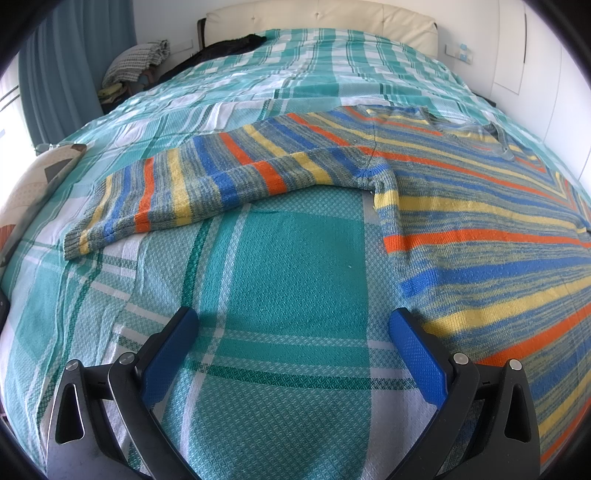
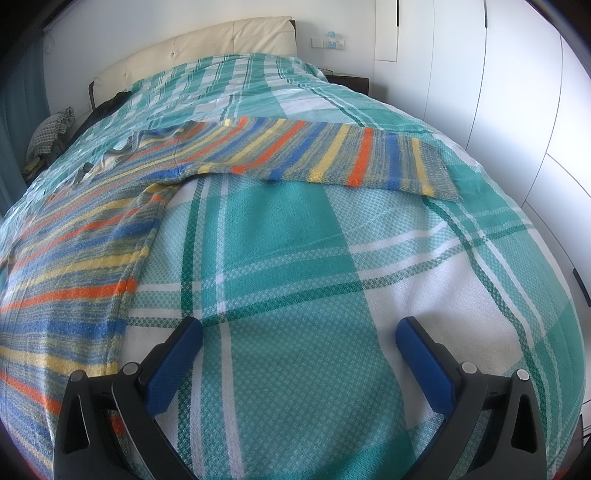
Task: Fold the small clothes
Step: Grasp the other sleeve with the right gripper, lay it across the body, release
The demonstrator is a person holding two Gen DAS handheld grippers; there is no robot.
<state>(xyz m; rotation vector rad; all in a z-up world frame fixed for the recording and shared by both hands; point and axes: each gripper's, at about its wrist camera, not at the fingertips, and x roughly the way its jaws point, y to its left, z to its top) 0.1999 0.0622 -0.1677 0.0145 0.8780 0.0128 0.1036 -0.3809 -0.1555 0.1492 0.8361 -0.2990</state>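
A striped knit sweater (image 1: 480, 221) in blue, yellow, orange and grey lies flat on the bed, both sleeves spread out. Its left sleeve (image 1: 192, 188) reaches left in the left wrist view; its right sleeve (image 2: 332, 155) reaches right in the right wrist view, with the body (image 2: 74, 258) at left. My left gripper (image 1: 293, 321) is open and empty over bare bedspread, just left of the sweater's lower side edge. My right gripper (image 2: 299, 332) is open and empty over bedspread, just right of the sweater's other side edge.
The bed carries a teal, white and green plaid bedspread (image 1: 295, 258). A cream headboard (image 1: 321, 22) stands at the far end. A dark garment (image 1: 229, 46) and a pile of cloths (image 1: 136, 62) lie at the far left. White wardrobe doors (image 2: 498, 92) run along the right.
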